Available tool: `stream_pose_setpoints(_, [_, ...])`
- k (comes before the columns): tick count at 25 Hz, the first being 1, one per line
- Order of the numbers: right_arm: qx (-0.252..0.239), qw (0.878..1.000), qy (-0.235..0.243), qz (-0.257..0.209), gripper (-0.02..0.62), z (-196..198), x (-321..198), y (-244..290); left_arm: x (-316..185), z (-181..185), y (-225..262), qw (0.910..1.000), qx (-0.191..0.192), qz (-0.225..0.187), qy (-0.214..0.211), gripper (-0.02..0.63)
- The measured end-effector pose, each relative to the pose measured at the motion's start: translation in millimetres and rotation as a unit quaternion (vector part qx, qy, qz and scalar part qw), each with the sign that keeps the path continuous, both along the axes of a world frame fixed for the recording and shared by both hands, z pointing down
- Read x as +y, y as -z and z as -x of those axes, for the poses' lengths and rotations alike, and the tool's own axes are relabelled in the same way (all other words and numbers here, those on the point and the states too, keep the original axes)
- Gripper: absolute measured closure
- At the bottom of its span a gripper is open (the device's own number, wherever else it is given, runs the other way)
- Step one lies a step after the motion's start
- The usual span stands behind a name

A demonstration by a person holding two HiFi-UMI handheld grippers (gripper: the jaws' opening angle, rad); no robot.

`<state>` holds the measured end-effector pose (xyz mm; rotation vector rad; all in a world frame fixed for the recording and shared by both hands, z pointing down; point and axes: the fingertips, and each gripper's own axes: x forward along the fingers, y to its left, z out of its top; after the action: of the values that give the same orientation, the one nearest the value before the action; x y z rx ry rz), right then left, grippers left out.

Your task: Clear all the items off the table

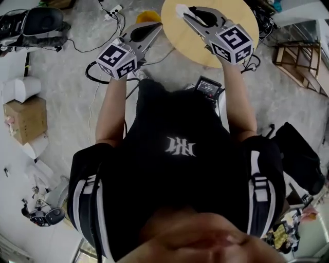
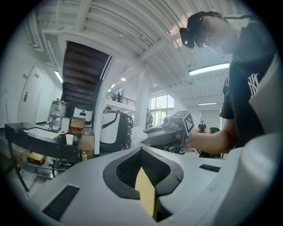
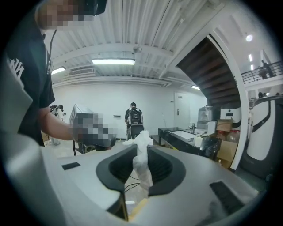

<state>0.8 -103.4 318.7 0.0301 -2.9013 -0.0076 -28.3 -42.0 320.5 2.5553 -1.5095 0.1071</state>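
Right gripper [image 1: 186,13]: jaws pinching a crumpled white tissue [image 3: 142,170]. The wad runs up through the slot and sticks out past the tips, so the grip sits low on it, probably so it doesn't slip while being carried. Left gripper [image 2: 142,150]: jaws pressed nearly together, with only a thin tan wedge [image 2: 147,194] showing in the slot. Can't tell whether that is a held scrap, the jaw's own lining or something seen through the gap; nothing pokes out beyond the tips. Both grippers are held out in front of the person's chest [image 1: 180,169], side by side and roughly level. In the head view the right one is over the near part of the round wooden table [image 1: 177,43], and the left one is off the table's left edge, above the grey floor [image 1: 67,67]. The tissue is in the air, off the tabletop, at the right gripper's tip. The visible part of the tabletop looks bare; the far right part is hidden under the right gripper. A yellow thing [image 1: 148,16] lies just beyond the left gripper's tip; too little of it shows to say what it is. Judgement: the tissue is lifted and being carried off, and dropping it somewhere is the step left.
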Motion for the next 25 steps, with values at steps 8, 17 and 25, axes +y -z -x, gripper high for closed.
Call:
stream_pose_setpoints(8, [0.011, 1.0, 0.029, -0.002, 0.52, 140.0, 21.4, -7.0, 25.4, 137.2, -14.3, 0.9994, 0.02, 0.001, 0.029, 0.594])
stream_pose_setpoints(17, [0.02, 1.0, 0.021, 0.01, 0.52, 293.6, 26.5, -23.6, 38.8, 294.0, -29.7, 0.999, 0.032, 0.007, 0.031, 0.594])
stream_pose_setpoints(25, [0.041, 0.999, -0.008, 0.004, 0.52, 345.1, 21.1, -25.8, 48.8, 360.4, -35.7, 0.9979, 0.057, 0.029, 0.016, 0.594])
